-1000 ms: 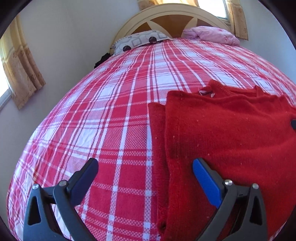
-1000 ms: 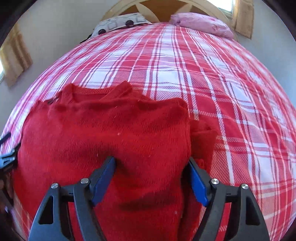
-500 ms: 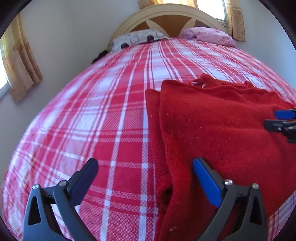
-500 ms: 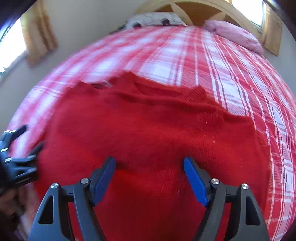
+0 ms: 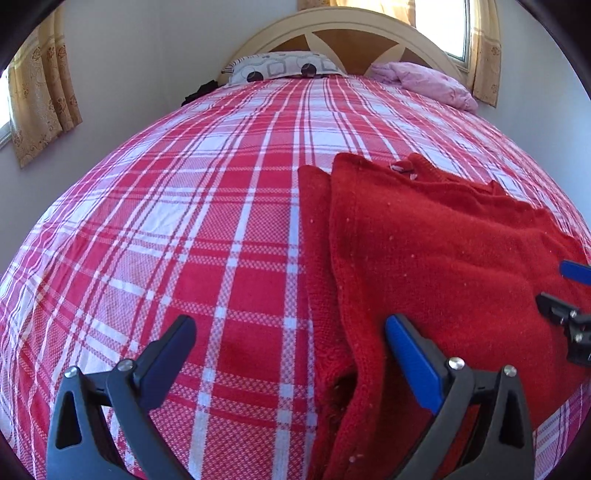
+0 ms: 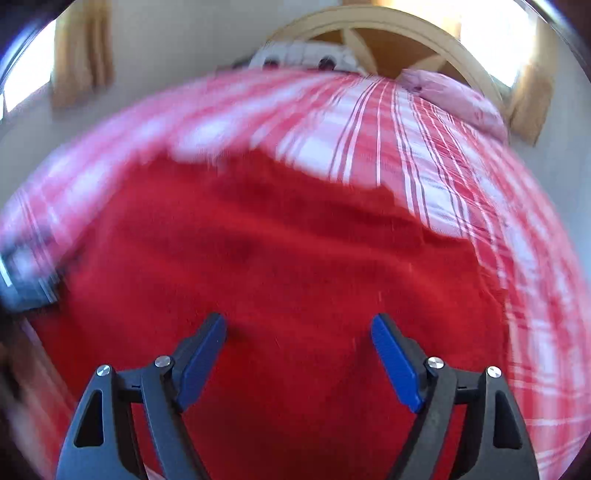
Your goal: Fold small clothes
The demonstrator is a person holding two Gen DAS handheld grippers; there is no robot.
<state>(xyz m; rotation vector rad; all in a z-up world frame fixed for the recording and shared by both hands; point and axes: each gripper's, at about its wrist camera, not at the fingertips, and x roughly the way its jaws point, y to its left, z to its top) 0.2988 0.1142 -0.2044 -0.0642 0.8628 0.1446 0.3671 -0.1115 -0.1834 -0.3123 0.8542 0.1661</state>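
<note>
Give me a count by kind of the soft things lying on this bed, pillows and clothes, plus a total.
Red sweater: 1
Patterned pillow: 1
Pink pillow: 1
Total: 3, all lying on the plaid bedcover.

Red knitted sweater (image 5: 436, 258) lies folded on red-and-white plaid bedsheet (image 5: 207, 229), near bed's front edge, right of centre in left wrist view. Narrow lower layer sticks out along sweater's left side. Far end: patterned grey-white pillow (image 5: 280, 68) on left, crumpled pink cloth (image 5: 424, 81) on right, both against arched cream wooden headboard (image 5: 347, 29).
</note>
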